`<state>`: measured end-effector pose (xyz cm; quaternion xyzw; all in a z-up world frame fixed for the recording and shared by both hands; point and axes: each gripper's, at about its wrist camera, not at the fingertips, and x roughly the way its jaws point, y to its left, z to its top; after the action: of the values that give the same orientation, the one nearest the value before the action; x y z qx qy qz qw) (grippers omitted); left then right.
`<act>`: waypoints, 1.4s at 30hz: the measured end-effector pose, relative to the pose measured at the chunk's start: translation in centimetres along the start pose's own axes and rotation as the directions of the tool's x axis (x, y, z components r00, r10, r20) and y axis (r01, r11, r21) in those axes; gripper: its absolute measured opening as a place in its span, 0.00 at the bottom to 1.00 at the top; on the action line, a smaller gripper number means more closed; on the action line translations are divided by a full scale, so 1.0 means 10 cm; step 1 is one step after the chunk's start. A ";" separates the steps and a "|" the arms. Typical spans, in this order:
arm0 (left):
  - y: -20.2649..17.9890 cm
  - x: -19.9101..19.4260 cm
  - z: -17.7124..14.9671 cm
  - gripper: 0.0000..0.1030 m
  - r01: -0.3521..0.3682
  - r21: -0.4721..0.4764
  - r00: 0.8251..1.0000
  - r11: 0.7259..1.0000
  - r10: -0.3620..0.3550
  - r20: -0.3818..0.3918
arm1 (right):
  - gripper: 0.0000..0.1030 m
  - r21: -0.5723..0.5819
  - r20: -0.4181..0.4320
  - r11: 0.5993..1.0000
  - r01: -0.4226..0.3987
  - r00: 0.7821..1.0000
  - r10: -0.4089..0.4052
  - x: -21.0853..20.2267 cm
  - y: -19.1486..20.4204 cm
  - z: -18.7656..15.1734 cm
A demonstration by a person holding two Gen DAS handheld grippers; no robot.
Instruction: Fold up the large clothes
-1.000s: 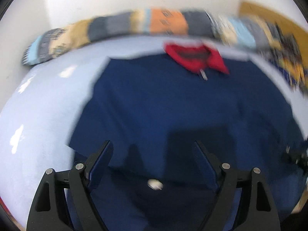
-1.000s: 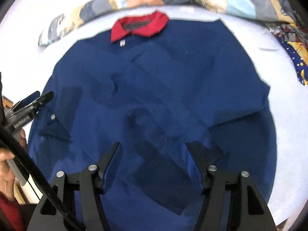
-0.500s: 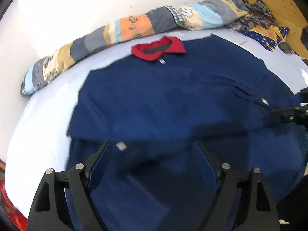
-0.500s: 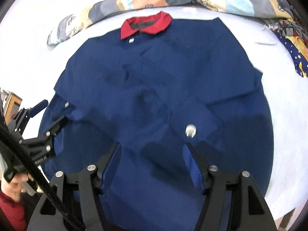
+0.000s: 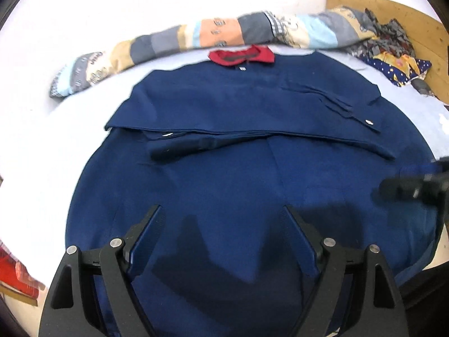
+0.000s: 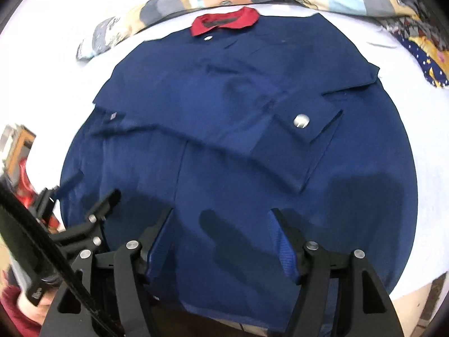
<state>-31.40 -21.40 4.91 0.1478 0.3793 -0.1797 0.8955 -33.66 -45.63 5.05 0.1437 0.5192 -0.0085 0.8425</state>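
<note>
My left gripper (image 5: 221,238) hangs over the lower part of the navy jacket (image 5: 238,174), fingers (image 5: 146,233) wide apart, nothing btwn them, not touching cloth as far as I can see. My right gripper (image 6: 224,241) is over the hem end too, fingers (image 6: 158,236) apart w/ only bare fabric below, nothing gripped.

Jacket lies flat on the bed (image 5: 56,129), which has a pale sheet. Red collar (image 5: 241,54) at the far end, hem twd me. Both sleeves are folded in across the chest: in the left view they form a long band running side to side, w/ a snap cuff (image 5: 367,122) at the right end. In the right view that cuff (image 6: 304,120) sits on the jacket's right side, silver snap facing up. Another snap (image 6: 208,38) sits just below the collar.

Beyond the collar, a patchwork blanket (image 5: 213,35) is rolled along the far edge of the bed. A heap of printed clothes (image 5: 393,53) lies at the far right corner, against a wooden headboard (image 5: 421,25).

Right view: my left gripper shows at lower left, blurred, at the jacket's left edge. Left view: right gripper is a dark blur at the right edge.
</note>
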 end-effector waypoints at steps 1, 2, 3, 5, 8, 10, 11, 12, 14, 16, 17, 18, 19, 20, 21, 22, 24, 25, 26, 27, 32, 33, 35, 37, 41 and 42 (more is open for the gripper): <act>0.00 0.01 -0.05 0.81 -0.006 0.000 1.000 1.000 0.006 0.003 | 0.70 -0.012 0.008 1.000 0.015 1.000 -0.015 0.00 0.06 -0.07; 0.00 0.01 -0.10 0.81 -0.012 -0.004 1.000 1.000 0.012 0.000 | 0.70 -0.022 0.013 0.999 0.027 1.000 -0.027 0.02 0.12 -0.13; -0.01 0.04 -0.13 0.81 -0.013 -0.005 1.000 1.000 0.013 -0.007 | 0.70 -0.027 0.014 0.999 0.041 0.999 -0.040 0.05 0.17 -0.20; -0.01 0.12 -0.23 0.81 -0.016 0.004 0.999 1.000 0.016 -0.029 | 0.70 -0.017 0.019 0.998 0.067 0.998 -0.067 0.13 0.18 -0.30; 0.00 0.20 -0.38 0.93 -0.053 -0.028 0.999 0.998 0.054 0.010 | 0.74 -0.015 0.010 0.995 0.096 0.995 -0.095 0.29 0.16 -0.39; 0.00 0.20 -0.41 0.96 -0.064 -0.044 0.998 0.997 0.065 0.021 | 0.82 -0.023 0.024 0.995 0.099 0.995 -0.099 0.29 0.20 -0.41; 0.01 0.21 -0.41 0.96 -0.059 -0.050 0.998 0.997 0.060 0.019 | 0.86 -0.034 0.022 0.994 0.101 0.995 -0.100 0.31 0.23 -0.43; 0.02 0.22 -0.41 0.97 -0.053 -0.058 0.998 0.997 0.054 0.016 | 0.88 -0.044 0.024 0.993 0.111 0.994 -0.110 0.32 0.26 -0.45; 0.06 0.24 -0.41 0.98 -0.040 -0.087 0.999 0.995 0.040 0.005 | 0.95 -0.072 0.027 0.988 0.139 0.990 -0.137 0.37 0.32 -0.50; 0.08 0.25 -0.42 0.99 -0.037 -0.101 0.999 0.994 0.038 0.000 | 0.95 -0.092 0.033 0.981 0.170 0.985 -0.168 0.41 0.38 -0.56; 0.08 0.25 -0.42 0.99 -0.036 -0.102 0.999 0.994 0.036 0.001 | 0.95 -0.095 0.038 0.979 0.178 0.984 -0.175 0.41 0.39 -0.57; 0.08 0.25 -0.42 1.00 -0.035 -0.103 0.999 0.994 0.036 0.003 | 0.95 -0.089 0.040 0.981 0.175 0.984 -0.172 0.41 0.38 -0.57; 0.09 0.25 -0.43 1.00 -0.033 -0.105 0.999 0.994 0.034 0.007 | 0.95 -0.083 0.040 0.982 0.171 0.985 -0.168 0.41 0.37 -0.57; 0.09 0.26 -0.45 1.00 -0.030 -0.108 0.999 0.994 0.032 0.017 | 0.95 -0.076 0.042 0.983 0.165 0.986 -0.162 0.40 0.36 -0.57; 0.08 0.26 -0.46 1.00 -0.030 -0.109 0.999 0.994 0.033 0.022 | 0.95 -0.075 0.042 0.984 0.163 0.986 -0.160 0.40 0.35 -0.58; 0.08 0.26 -0.47 1.00 -0.032 -0.108 0.999 0.994 0.035 0.031 | 0.96 -0.076 0.043 0.984 0.162 0.986 -0.159 0.40 0.35 -0.59; 0.07 0.26 -0.49 1.00 -0.035 -0.111 0.998 0.993 0.039 0.041 | 0.96 -0.081 0.052 0.983 0.166 0.985 -0.162 0.39 0.35 -0.62; 0.07 0.25 -0.50 1.00 -0.036 -0.113 0.998 0.993 0.041 0.043 | 0.96 -0.081 0.056 0.983 0.167 0.985 -0.163 0.39 0.35 -0.64; 0.07 0.26 -0.50 1.00 -0.033 -0.116 0.998 0.993 0.038 0.042 | 0.96 -0.075 0.062 0.984 0.164 0.985 -0.159 0.38 0.34 -0.64; 0.07 0.26 -0.50 1.00 -0.028 -0.113 0.999 0.993 0.032 0.035 | 0.96 -0.072 0.067 0.985 0.160 0.986 -0.155 0.38 0.33 -0.65; 0.11 0.18 -0.43 1.00 -0.037 -0.066 0.999 0.997 0.036 -0.010 | 0.85 0.029 0.083 0.997 0.065 0.994 -0.068 0.21 0.19 -0.64; 0.15 0.11 -0.44 1.00 -0.080 -0.077 0.996 0.994 0.082 0.019 | 0.80 0.062 0.110 0.997 0.046 0.993 -0.052 0.12 0.14 -0.63; 0.23 0.06 -0.45 1.00 -0.084 -0.107 0.996 0.991 0.088 0.033 | 0.80 0.098 0.160 0.993 0.060 0.984 -0.075 -0.05 0.02 -0.62; 0.31 0.10 -0.47 1.00 -0.067 -0.118 0.998 0.991 0.069 0.006 | 0.80 0.088 0.149 0.991 0.102 0.982 -0.114 -0.07 -0.10 -0.63; 0.49 0.18 -0.55 1.00 -0.019 -0.145 0.999 0.989 0.013 -0.040 | 0.79 0.084 0.079 0.989 0.118 0.989 -0.125 0.05 -0.31 -0.73; 0.55 0.14 -0.55 1.00 -0.016 -0.154 0.999 0.988 0.010 -0.039 | 0.79 0.088 0.089 0.990 0.113 0.989 -0.121 -0.02 -0.32 -0.74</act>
<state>-31.57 -14.56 0.96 0.0840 0.4080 -0.1412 0.8981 -40.73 -46.86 1.37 0.1471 0.4856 -0.0861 0.8574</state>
